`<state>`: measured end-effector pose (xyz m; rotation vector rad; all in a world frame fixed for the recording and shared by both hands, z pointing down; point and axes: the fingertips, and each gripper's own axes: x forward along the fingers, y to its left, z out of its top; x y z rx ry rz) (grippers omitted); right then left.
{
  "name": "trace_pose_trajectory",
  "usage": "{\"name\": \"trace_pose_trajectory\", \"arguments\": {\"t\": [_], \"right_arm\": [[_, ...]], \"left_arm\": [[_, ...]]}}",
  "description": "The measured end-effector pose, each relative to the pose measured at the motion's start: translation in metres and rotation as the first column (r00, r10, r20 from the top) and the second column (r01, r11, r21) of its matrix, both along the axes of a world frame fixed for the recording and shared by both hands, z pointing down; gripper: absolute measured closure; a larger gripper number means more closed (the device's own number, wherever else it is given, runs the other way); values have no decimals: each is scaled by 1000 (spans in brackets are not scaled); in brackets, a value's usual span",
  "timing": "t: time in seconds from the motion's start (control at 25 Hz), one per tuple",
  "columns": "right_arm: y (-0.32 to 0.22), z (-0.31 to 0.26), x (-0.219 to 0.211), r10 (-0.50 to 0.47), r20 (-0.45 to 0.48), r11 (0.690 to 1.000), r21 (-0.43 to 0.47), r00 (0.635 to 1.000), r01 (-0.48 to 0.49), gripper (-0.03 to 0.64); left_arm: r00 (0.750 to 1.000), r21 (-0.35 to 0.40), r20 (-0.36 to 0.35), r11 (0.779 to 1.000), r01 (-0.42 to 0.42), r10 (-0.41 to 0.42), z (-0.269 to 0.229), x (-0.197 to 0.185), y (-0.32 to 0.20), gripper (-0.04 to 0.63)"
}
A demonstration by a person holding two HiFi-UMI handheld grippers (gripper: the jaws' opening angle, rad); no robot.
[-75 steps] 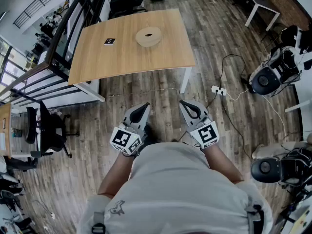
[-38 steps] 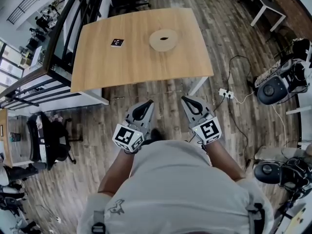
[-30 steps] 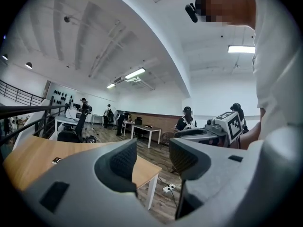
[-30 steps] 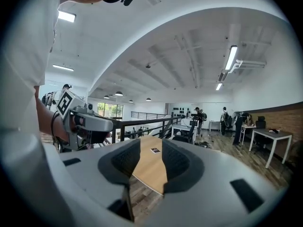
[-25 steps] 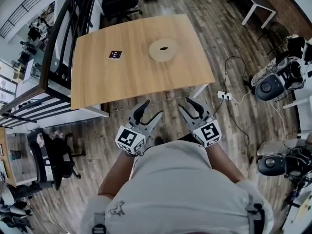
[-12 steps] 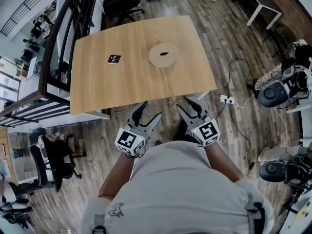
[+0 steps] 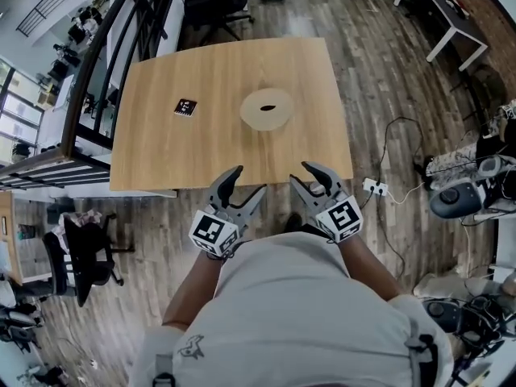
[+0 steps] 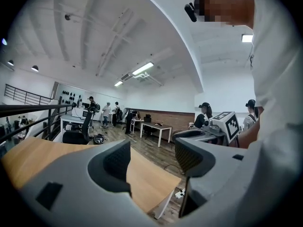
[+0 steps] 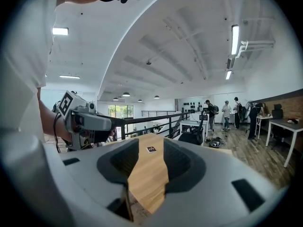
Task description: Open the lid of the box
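Observation:
The box [image 7: 268,109] is a low round wooden one with its lid on, standing on the light wooden table [image 7: 161,151] right of the middle. Both grippers hover side by side over the table's near edge, well short of the box. My left gripper [image 7: 247,181] is open; its jaws have just been opening, with nothing between them. My right gripper [image 7: 305,176] is open too, and empty. In the right gripper view only the table [image 9: 147,178] shows between the jaws of the right gripper [image 9: 150,162]; the box is hidden there.
A small black-and-white marker tag [image 7: 185,107] lies on the table left of the box. A metal railing [image 7: 97,79] runs along the left. A power strip [image 7: 373,188] with cables lies on the floor at right. A black office chair [image 7: 81,248] stands lower left.
The table has come nearer and both grippers now reach its near edge. Both pairs of jaws, together in the earliest frames, have spread apart.

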<state>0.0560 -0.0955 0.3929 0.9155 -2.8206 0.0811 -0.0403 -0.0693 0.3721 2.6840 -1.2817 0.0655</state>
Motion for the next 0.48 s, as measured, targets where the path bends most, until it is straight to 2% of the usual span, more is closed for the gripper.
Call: {"name": "trace_pose_trajectory", "arguments": {"t": [0.2, 0.48], "right_arm": [[-30, 1, 26, -48, -5, 999, -14, 999, 48, 448], [-56, 12, 44, -46, 4, 998, -53, 999, 46, 448]], "left_arm": [[999, -30, 10, 999, 32, -31, 3, 26, -30, 311], [1000, -63, 23, 998, 18, -16, 12, 47, -52, 311]]}}
